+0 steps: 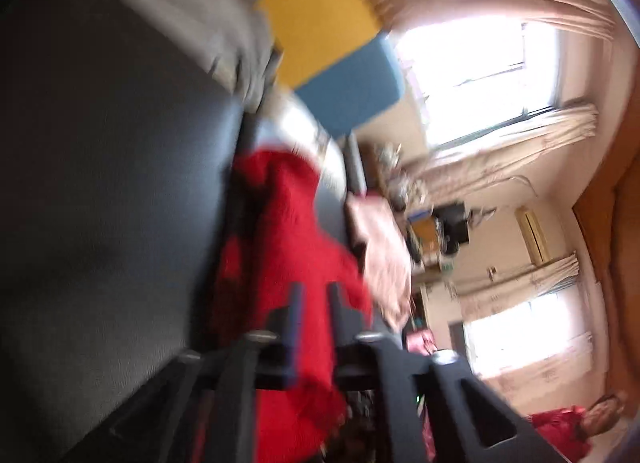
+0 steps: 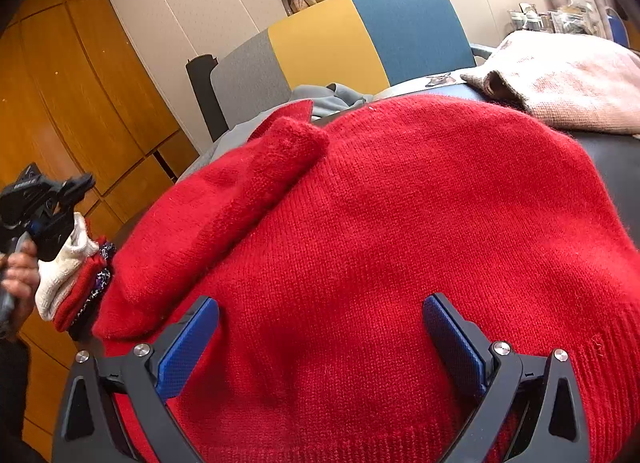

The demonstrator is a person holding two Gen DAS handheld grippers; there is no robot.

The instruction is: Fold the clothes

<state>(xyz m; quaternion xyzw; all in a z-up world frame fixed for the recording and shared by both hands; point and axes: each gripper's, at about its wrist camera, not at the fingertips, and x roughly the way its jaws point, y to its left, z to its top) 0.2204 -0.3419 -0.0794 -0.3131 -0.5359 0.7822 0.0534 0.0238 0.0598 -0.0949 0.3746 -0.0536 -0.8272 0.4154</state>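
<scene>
A red knit sweater (image 2: 380, 223) lies spread on a dark table (image 2: 616, 167), one sleeve folded over its left part. My right gripper (image 2: 320, 327) is open, its blue pads (image 2: 188, 343) just above the sweater's lower part. My left gripper (image 1: 314, 295) is nearly shut, with red knit fabric (image 1: 288, 223) of the sweater between its fingers; that view is blurred and tilted. The left gripper also shows in the right wrist view (image 2: 80, 187) at the far left, off the table's edge, beside a gloved hand.
A pink folded garment (image 2: 560, 83) lies at the table's back right and a grey garment (image 2: 320, 99) behind the sweater. A chair back in grey, yellow and blue (image 2: 340, 43) stands behind the table. Wooden cupboards (image 2: 80, 83) are on the left.
</scene>
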